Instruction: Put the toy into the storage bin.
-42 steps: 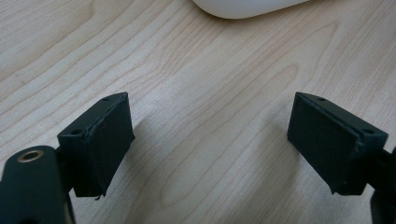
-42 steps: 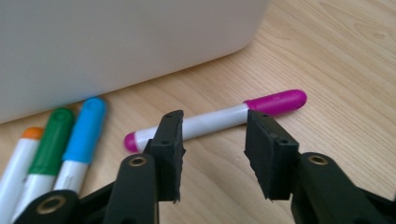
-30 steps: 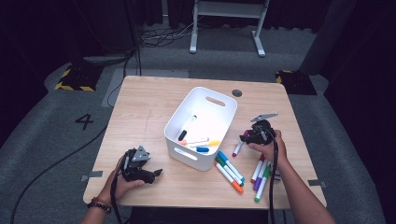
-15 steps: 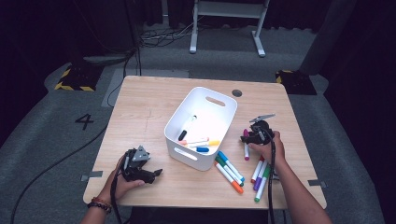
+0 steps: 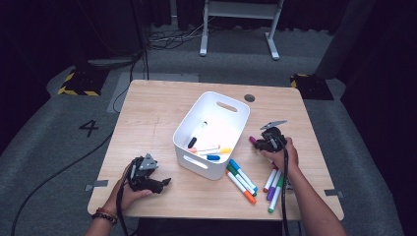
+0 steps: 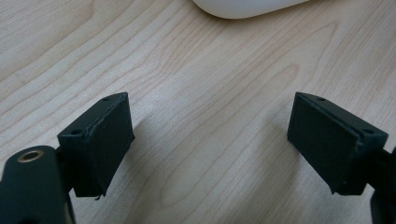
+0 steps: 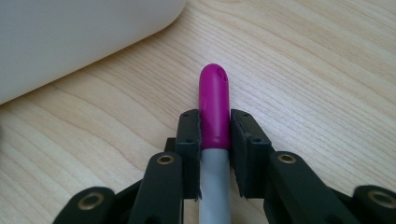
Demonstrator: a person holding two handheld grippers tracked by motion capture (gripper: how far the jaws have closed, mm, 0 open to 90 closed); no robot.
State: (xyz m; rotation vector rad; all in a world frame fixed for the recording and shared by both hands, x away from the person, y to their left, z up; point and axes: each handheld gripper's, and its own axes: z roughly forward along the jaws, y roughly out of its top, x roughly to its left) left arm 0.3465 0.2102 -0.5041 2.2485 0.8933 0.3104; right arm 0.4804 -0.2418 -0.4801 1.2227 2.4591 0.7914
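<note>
My right gripper [image 5: 259,143] is to the right of the white bin [image 5: 196,164], low over the table. Its jaws have just been closing and are now shut on a grey marker with a magenta cap [image 7: 214,107], gripped where cap meets barrel. The cap [image 5: 253,140] points toward the bin [image 7: 70,37]. My left gripper [image 5: 164,183] rests near the table's front left, open, with bare wood between its jaws [image 6: 210,140]. The bin's lower corner [image 6: 243,5] shows just beyond it.
In the bin lie a black marker [image 5: 196,135], an orange-yellow one [image 5: 216,151] and a blue one [image 5: 213,158]. Several loose markers lie on the table in front of the bin [image 5: 241,179] and beside my right forearm [image 5: 273,184].
The right gripper has shifted slightly toward the near edge and its jaws have closed on the magenta-capped marker. The left gripper has not moved.
</note>
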